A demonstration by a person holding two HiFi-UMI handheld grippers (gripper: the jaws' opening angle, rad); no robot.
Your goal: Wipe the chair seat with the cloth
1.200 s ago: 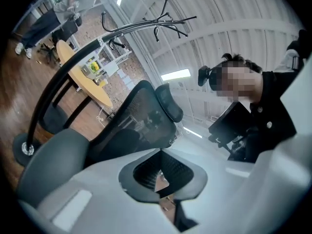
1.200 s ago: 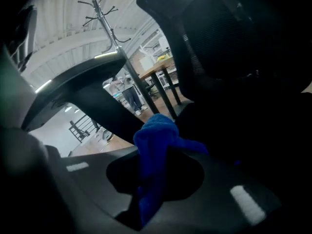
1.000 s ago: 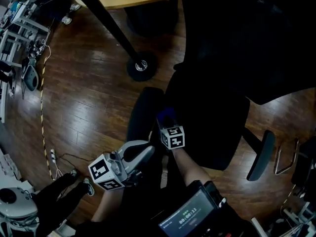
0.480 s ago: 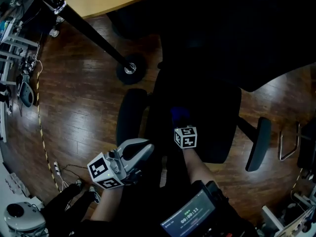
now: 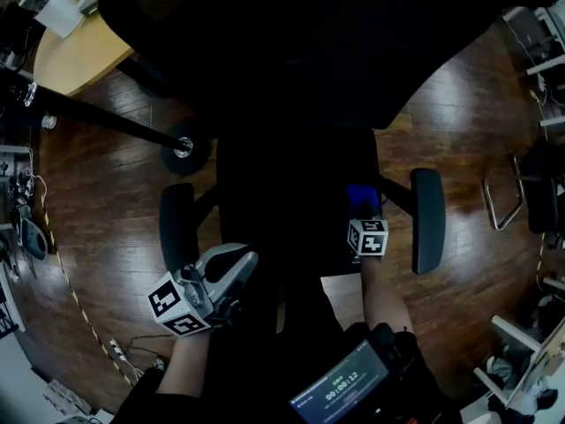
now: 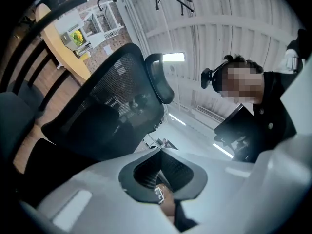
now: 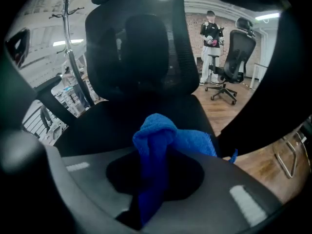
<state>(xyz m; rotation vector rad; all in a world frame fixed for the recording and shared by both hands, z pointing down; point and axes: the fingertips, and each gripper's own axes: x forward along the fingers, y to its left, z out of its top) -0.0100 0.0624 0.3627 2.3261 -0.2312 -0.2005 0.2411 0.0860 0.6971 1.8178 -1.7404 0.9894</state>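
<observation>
Blue terry cloth: at 3 o'clock edge of black padded chair seat, just beside black right armrest. Seat contact not confirmable.

Cloth bunched, clamped in right gripper, protruding at 12 o'clock beyond jaws.

Step in hand, judged: wiping stroke. Press cloth flat, jaws clear of upholstery, overlapping passes toward 9 o'clock.

Left gripper: jaws together, empty, off seat at 7 o'clock.

The chair seat lies open between the left armrest and right armrest, the backrest blocking beyond.
</observation>
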